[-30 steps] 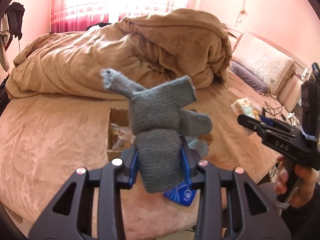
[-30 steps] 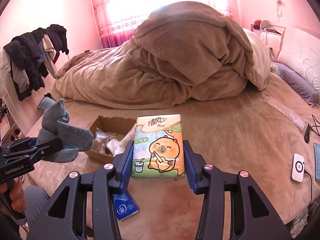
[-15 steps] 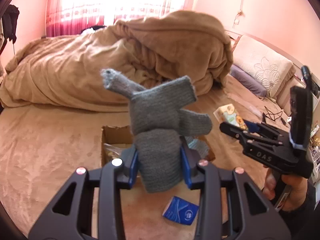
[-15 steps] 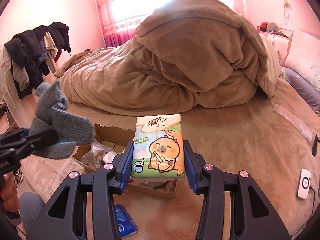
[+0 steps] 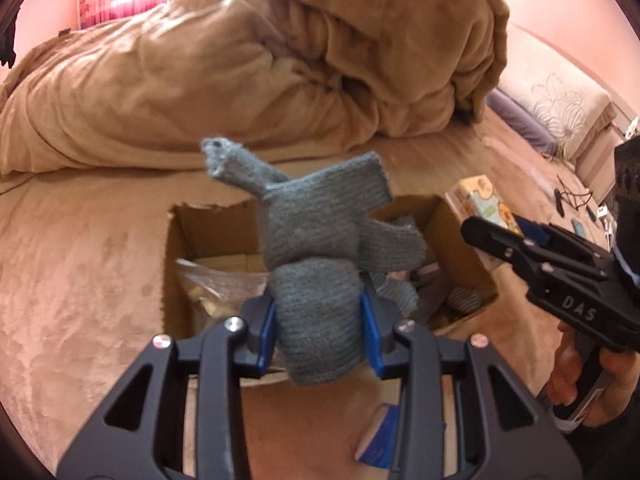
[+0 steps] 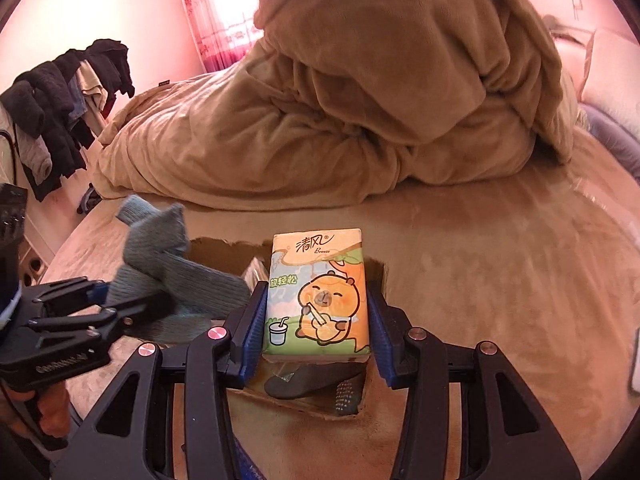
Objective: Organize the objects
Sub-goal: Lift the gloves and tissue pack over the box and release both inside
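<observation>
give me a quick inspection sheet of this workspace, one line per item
surface: tan plush bedspread, bed serves as worktop
job's things: grey knitted glove and cartoon-printed tissue pack, both held over the open brown cardboard box
clutter: blue packet lying near the box; crinkled plastic bag inside the box
grippers: left gripper clamps the glove; right gripper clamps the tissue pack
cables: dark cords near the pillows
surroundings: heaped tan duvet, hanging dark clothes

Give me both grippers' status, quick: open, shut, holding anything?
Left gripper: closed on the grey knit glove.
Right gripper: closed on the tissue pack.
</observation>
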